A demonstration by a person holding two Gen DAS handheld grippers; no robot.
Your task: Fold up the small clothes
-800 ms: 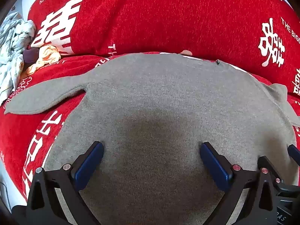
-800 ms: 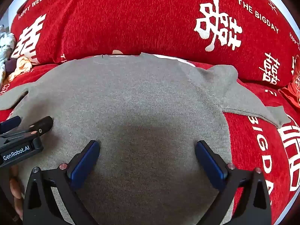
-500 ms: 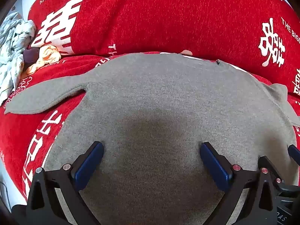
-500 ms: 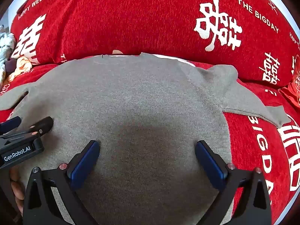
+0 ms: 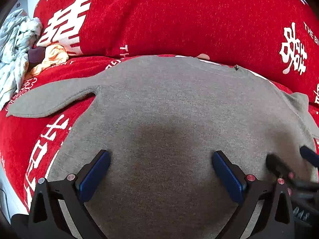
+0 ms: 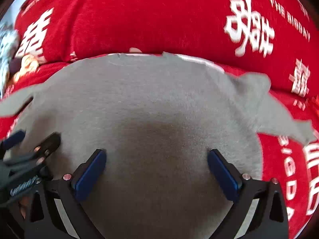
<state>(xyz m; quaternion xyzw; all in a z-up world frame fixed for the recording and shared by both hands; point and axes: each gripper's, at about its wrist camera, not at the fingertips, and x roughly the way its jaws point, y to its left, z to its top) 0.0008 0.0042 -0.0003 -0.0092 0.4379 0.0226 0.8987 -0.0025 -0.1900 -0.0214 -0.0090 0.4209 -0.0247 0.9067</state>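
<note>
Right gripper [image 6: 156,168] now shifting (view blurred), left gripper [image 5: 160,170] static, both jaws wide open over flat grey knit sweater [image 5: 169,109]; fold unstarted.

surface: my red plush sofa cover with white lettering [image 5: 179,20] | far left: crumpled pale patterned cloth heap [image 5: 14,45] | light: bright daylight

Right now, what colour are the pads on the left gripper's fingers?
Dark blue pads on black fingers, over the grey sweater. Clearest in the left wrist view.
</note>
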